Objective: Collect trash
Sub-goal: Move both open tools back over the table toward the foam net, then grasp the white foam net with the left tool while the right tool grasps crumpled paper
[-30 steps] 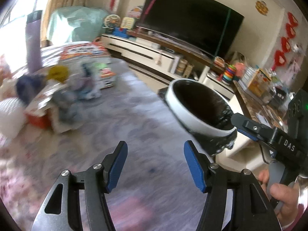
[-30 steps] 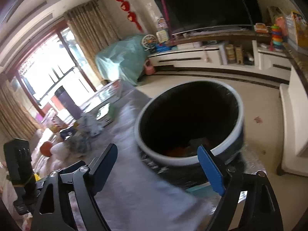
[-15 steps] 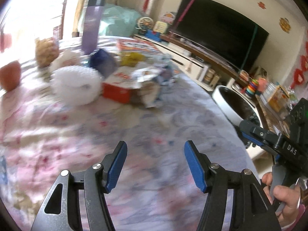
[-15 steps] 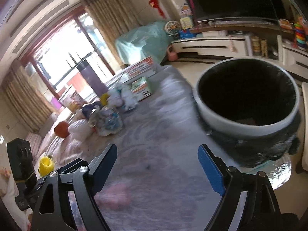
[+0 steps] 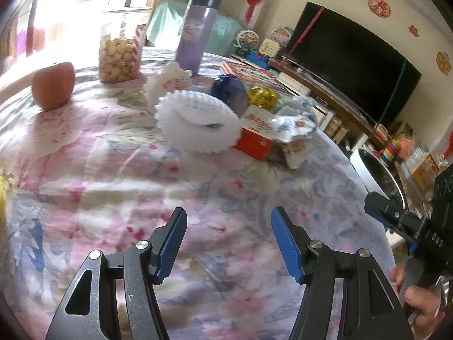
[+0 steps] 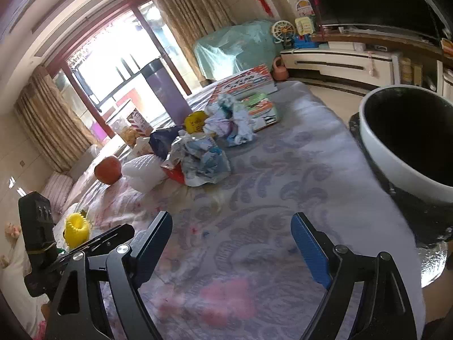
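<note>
Two grippers, left (image 5: 228,243) and right (image 6: 231,245), hover wide apart and empty over the floral tablecloth (image 5: 113,187); crumpled wrappers (image 6: 198,160) lie far-centre, the white bin (image 6: 407,141) right. Best approach: close squarely on one wrapper, avoiding the apple (image 5: 53,85).

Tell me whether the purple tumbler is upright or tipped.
Upright. The purple tumbler stands on its base on the table, dark lid on top.

One apple (image 5: 53,85), one snack jar (image 5: 119,53), one purple flask (image 5: 195,32), two foam nets (image 5: 198,124), one bin (image 6: 410,141), two crumpled wrappers (image 6: 198,158).
</note>
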The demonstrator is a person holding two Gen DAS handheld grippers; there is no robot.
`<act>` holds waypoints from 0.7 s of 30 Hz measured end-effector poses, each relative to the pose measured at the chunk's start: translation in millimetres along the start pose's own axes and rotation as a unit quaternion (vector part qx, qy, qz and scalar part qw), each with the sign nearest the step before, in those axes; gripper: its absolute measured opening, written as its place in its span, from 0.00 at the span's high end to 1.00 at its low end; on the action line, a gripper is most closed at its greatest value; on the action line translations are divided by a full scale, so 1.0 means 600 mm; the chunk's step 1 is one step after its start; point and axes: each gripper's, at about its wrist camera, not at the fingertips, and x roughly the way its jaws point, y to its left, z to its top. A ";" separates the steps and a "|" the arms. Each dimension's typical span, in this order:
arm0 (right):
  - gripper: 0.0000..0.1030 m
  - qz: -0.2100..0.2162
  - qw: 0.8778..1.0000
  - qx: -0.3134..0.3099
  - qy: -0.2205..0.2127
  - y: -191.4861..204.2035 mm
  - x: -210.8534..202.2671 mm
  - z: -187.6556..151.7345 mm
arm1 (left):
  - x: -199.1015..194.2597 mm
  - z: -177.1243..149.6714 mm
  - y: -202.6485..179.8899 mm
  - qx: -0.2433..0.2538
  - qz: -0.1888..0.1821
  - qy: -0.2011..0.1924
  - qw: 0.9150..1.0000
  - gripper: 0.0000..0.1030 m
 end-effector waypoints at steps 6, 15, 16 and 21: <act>0.15 0.011 1.000 -0.011 0.004 0.023 0.020 0.002 | -0.003 0.010 0.021 -0.007 0.012 -0.004 1.000 0.40; 0.15 0.019 1.000 -0.014 0.006 0.034 0.046 0.017 | 0.013 0.053 0.051 -0.002 0.025 -0.006 1.000 0.40; 0.15 0.020 1.000 -0.014 0.006 0.034 0.050 0.019 | 0.017 0.059 0.052 0.001 0.026 -0.006 1.000 0.40; 0.15 0.027 0.999 -0.016 0.007 0.042 0.069 0.030 | 0.043 0.092 0.070 0.000 0.017 -0.002 1.000 0.40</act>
